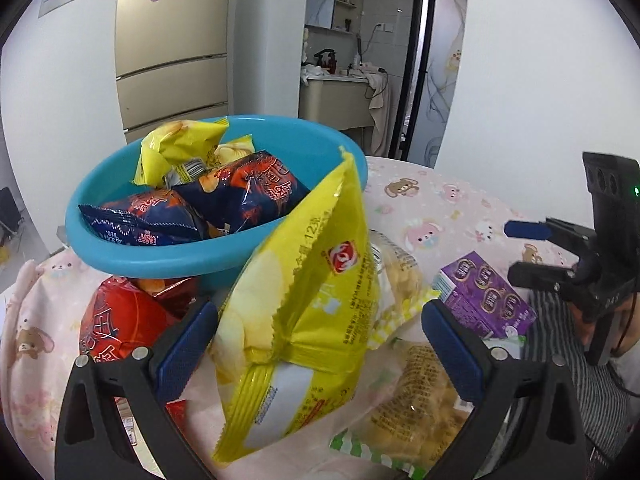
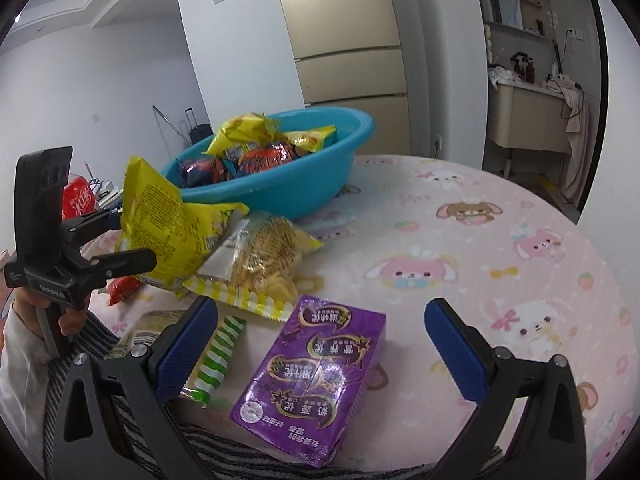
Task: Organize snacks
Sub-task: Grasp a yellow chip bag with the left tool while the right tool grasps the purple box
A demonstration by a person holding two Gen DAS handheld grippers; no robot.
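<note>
Left gripper (image 1: 320,344) stands spread wide around the yellow chip bag (image 1: 304,320), which leans against the near side of the blue basin (image 1: 120,256). Bag judged light, air-filled, crinkly and slippery; best pinched at a crimped seam. Right gripper (image 2: 320,348) hangs agape over the stiff purple box (image 2: 316,376) on the desk (image 2: 460,216).

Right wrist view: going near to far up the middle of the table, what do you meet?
Purple snack box → clear bag of yellow crackers with a checked edge → blue plastic basin holding chip bags.

Snack bags (image 1: 208,196) in basin (image 1: 320,148)
</note>
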